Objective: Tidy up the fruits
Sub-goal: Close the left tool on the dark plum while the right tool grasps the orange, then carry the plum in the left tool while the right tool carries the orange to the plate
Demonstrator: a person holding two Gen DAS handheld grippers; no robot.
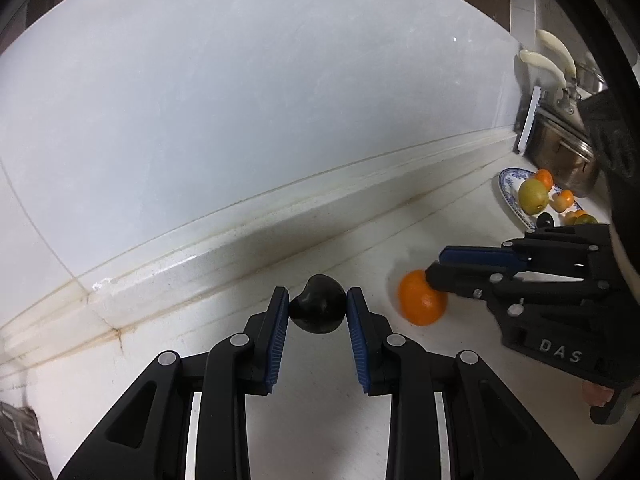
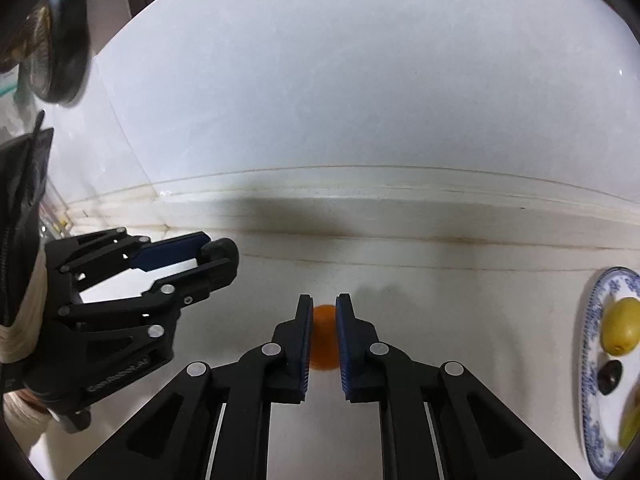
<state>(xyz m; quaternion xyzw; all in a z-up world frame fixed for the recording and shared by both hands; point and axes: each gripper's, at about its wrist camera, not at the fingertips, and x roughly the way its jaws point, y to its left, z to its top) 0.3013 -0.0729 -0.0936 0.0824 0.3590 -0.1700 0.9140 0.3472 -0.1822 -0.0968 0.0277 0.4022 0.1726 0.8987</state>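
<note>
My left gripper (image 1: 317, 300) is shut on a dark, near-black fruit (image 1: 318, 310), held at the white counter near the wall ledge. My right gripper (image 2: 323, 312) is shut on an orange (image 2: 323, 336); in the left wrist view the right gripper (image 1: 434, 274) pinches that orange (image 1: 422, 300) low at the counter, to the right of the dark fruit. The left gripper (image 2: 218, 258) also shows at the left of the right wrist view. A blue-and-white plate (image 1: 508, 192) at the right holds a green-yellow fruit (image 1: 534, 196), small oranges and a dark fruit.
A raised white ledge (image 1: 240, 240) runs along the tiled wall behind the counter. A steel pot (image 1: 560, 152) and cream-handled tools stand behind the plate. The plate (image 2: 592, 320) lies at the right edge of the right wrist view.
</note>
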